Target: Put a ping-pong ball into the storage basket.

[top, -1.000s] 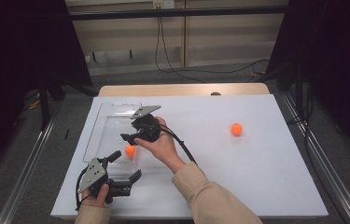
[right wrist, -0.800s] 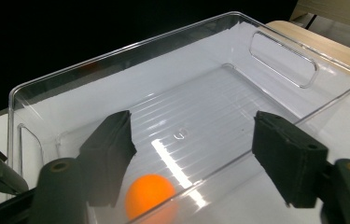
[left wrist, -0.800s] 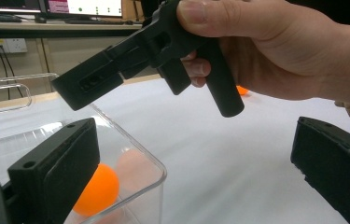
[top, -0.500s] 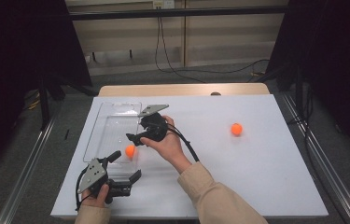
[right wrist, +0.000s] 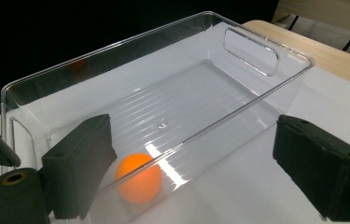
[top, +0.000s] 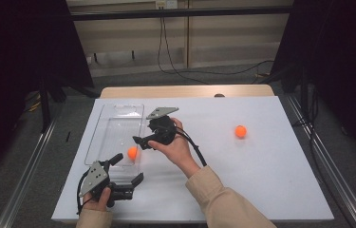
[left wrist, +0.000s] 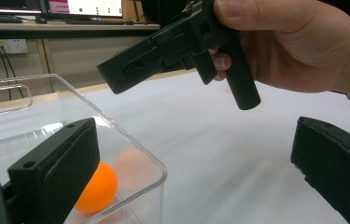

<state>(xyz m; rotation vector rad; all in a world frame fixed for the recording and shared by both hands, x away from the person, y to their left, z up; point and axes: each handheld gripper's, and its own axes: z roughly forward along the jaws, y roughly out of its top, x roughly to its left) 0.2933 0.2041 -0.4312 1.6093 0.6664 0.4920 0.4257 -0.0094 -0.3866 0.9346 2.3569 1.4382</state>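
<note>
1. The left tool (top: 128,170) rests low on the white surface (top: 261,180) at its near left edge, held by the left hand (top: 100,199). Its jaws stand wide apart with nothing between them, and they point toward the near end of the bin.
2. The clear bin (top: 114,114) lies on the left part of the surface, long side running away from the person, with a handle slot in its far wall.
3. One orange ball (top: 132,152) lies inside the bin at its near right corner; the left gripper view shows it (left wrist: 95,187) just behind the left jaw, through the bin's wall.
4. The right tool (top: 140,141) is held by the right hand (top: 178,147) above the bin's right rim, near that ball. Its jaws are spread apart and empty; the right gripper view looks down past them into the bin (right wrist: 256,60) and onto the ball (right wrist: 140,177).
5. A second ball (top: 240,131) sits alone on the surface to the right, well apart from the bin and both tools.
</note>
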